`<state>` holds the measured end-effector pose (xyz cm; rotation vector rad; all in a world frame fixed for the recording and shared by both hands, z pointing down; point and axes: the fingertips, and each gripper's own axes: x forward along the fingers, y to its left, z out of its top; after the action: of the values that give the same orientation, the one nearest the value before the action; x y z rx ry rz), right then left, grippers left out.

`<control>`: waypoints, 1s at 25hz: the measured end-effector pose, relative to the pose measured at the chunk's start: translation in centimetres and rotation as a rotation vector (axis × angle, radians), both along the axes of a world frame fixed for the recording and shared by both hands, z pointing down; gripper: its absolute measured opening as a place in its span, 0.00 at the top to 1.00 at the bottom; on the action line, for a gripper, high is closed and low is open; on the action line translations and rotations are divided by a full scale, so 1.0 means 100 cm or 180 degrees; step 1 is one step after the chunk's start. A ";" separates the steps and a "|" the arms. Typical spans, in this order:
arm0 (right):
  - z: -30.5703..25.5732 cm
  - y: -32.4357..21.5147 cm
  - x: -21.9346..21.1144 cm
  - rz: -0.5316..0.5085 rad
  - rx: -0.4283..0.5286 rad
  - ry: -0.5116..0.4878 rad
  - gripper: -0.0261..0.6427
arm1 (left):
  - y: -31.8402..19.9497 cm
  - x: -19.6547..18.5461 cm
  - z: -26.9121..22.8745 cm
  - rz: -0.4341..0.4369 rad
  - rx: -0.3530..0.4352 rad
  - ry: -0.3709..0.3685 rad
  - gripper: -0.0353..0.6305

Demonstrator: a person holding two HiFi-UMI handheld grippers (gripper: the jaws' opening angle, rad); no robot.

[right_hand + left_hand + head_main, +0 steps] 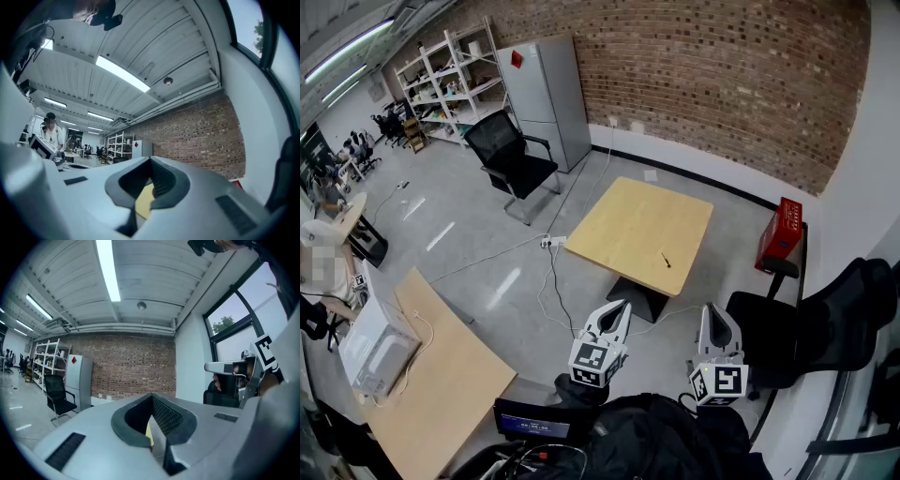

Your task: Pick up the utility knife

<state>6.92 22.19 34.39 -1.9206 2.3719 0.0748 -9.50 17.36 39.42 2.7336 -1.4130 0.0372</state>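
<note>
Utility knife (666,260): small dark sliver on square tabletop (619,225), near front edge, well apart from both tools. Left hand-held gripper (622,309) closed, empty. Right hand-held gripper (711,314) likewise. Knife probably light, stiff, low-lying; pinch across handle mid-body, clear of blade end.

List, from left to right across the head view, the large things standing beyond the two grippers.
White shelving → grey fridge → square wooden table → red box
</note>
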 end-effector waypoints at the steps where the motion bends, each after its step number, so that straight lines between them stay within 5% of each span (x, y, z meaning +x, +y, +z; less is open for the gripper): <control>1: 0.001 0.000 0.000 -0.0005 -0.0005 0.0001 0.96 | 0.000 0.000 0.000 0.0006 0.0012 -0.0001 0.95; 25: 0.011 0.005 0.007 -0.0110 -0.0050 0.0033 0.96 | 0.008 0.025 0.017 0.0078 -0.0049 -0.0041 0.95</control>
<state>7.59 22.69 35.47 -1.8898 2.4187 0.0641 -7.00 18.15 41.16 2.7432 -1.3767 0.0665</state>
